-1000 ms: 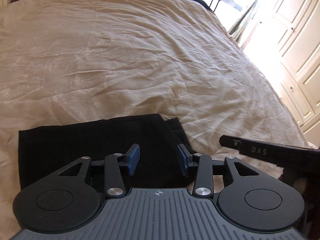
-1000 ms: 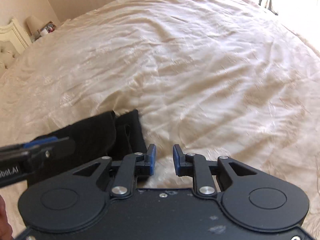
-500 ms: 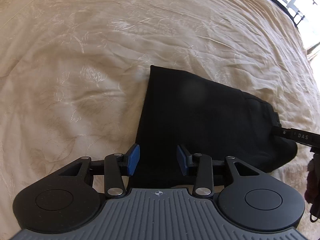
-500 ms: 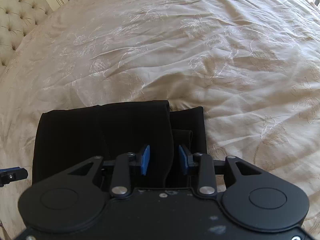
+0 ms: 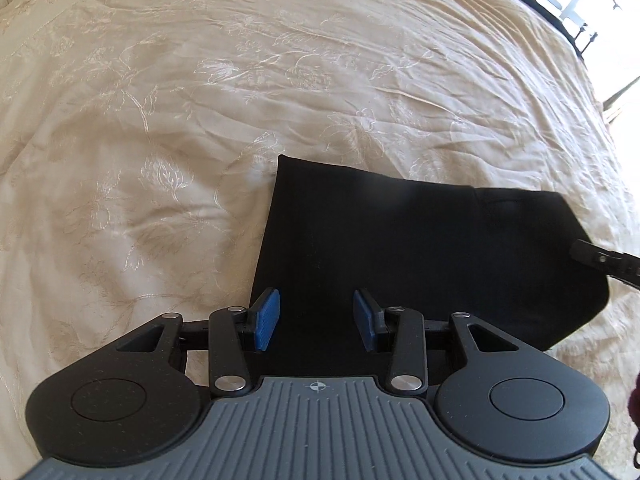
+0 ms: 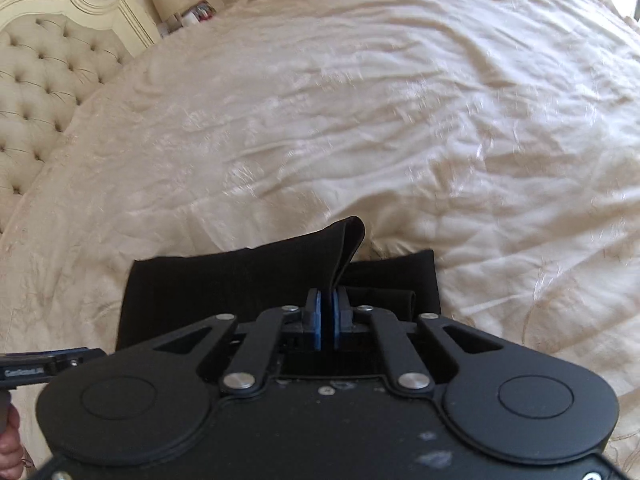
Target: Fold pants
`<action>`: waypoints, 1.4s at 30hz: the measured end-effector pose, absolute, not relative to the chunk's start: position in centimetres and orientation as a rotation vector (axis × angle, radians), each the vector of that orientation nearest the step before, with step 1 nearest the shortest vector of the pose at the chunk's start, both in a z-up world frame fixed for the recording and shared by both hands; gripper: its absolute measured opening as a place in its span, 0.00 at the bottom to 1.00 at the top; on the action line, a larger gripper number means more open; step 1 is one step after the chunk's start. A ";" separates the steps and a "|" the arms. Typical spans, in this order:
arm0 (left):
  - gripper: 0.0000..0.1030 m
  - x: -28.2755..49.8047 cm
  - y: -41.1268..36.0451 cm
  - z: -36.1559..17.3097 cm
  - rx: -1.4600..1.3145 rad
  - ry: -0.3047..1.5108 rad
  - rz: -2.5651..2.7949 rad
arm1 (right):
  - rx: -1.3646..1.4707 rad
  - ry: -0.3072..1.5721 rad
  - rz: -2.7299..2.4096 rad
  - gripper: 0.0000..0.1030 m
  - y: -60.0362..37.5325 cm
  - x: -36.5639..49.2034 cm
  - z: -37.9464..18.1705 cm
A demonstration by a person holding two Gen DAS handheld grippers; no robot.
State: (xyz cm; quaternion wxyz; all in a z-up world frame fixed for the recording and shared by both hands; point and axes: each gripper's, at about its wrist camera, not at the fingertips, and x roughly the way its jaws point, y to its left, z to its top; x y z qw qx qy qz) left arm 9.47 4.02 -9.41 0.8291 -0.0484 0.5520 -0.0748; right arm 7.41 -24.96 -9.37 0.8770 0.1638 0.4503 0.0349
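Black pants [image 5: 420, 248] lie folded in a flat block on the cream bedspread [image 5: 240, 100]. My left gripper [image 5: 316, 325] is open, its blue pads over the near left edge of the pants. My right gripper [image 6: 327, 318] is shut on the top layer of the pants [image 6: 248, 280] at their right end and lifts that edge into a raised fold. The right gripper's tip shows at the right edge of the left wrist view [image 5: 600, 260]. The left gripper's tip shows at the left edge of the right wrist view [image 6: 48, 362].
The bedspread [image 6: 400, 120] stretches wide beyond the pants. A tufted cream headboard [image 6: 44, 64] and a bedside lamp [image 6: 168, 0] stand at the far left. A dark bed frame [image 5: 560, 8] and a bright window lie at the far right.
My right gripper has closed on the top layer at the pants' right end and raised it. My left gripper stays open and has shifted slightly at the pants' left edge.
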 end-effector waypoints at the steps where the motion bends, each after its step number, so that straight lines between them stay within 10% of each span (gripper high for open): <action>1: 0.38 9.5 4.0 -9.5 -0.102 1.175 -0.158 | 0.326 0.926 0.065 0.06 -24.9 6.9 -9.0; 7: 0.38 9.5 3.9 -10.2 -0.088 1.205 -0.156 | 0.302 1.118 -0.038 0.14 -26.2 6.1 -14.6; 11: 0.38 9.4 3.9 -10.4 -0.065 1.203 -0.160 | 0.333 1.031 -0.087 0.44 -26.9 5.7 -13.7; 21: 0.38 9.8 3.8 -10.7 -0.036 1.202 -0.165 | 0.401 1.093 -0.021 0.46 -28.0 8.4 -15.8; 31: 0.38 10.3 3.3 -11.1 -0.018 1.177 -0.183 | 0.205 0.990 -0.002 0.03 -25.7 9.2 -12.2; 36: 0.38 11.2 2.8 -12.1 0.013 1.188 -0.197 | 0.298 1.064 -0.056 0.18 -27.0 10.1 -14.6; 38: 0.39 11.4 2.9 -12.5 0.025 1.186 -0.203 | 0.336 1.035 -0.079 0.44 -27.6 9.5 -14.3; 42: 0.49 12.1 3.2 -13.7 0.037 1.201 -0.202 | 0.365 1.059 -0.049 0.43 -28.4 9.1 -15.5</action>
